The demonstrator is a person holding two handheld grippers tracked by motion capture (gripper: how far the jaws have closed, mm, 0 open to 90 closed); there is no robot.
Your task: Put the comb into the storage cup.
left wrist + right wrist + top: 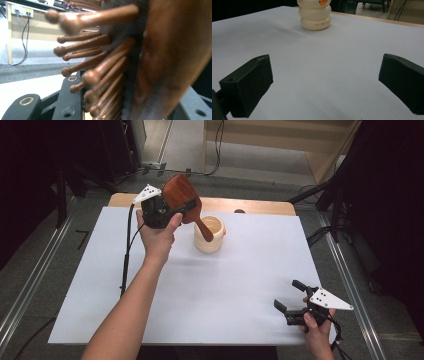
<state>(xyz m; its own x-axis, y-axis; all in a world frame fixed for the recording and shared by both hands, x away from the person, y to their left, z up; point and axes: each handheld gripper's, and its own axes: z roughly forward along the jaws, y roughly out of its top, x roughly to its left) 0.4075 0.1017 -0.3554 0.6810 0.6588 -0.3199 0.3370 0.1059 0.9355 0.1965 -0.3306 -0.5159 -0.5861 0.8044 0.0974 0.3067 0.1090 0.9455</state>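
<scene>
The left gripper [186, 209] holds a wooden hairbrush [181, 191] raised above the counter [210, 285], fingers clamped across its paddle head, handle dipping into the cream ribbed cup [210, 234]; the brush looks stiff, light and smooth-lacquered, with round-tipped pegs [92, 77], best gripped at the head's edges; the right gripper [290, 300] rests near the counter's corner, fingers apart.

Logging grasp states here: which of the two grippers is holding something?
The left gripper, raised over the table's far side, is shut on the wooden hairbrush. The right gripper, low near the front edge, has open jaws.
</scene>
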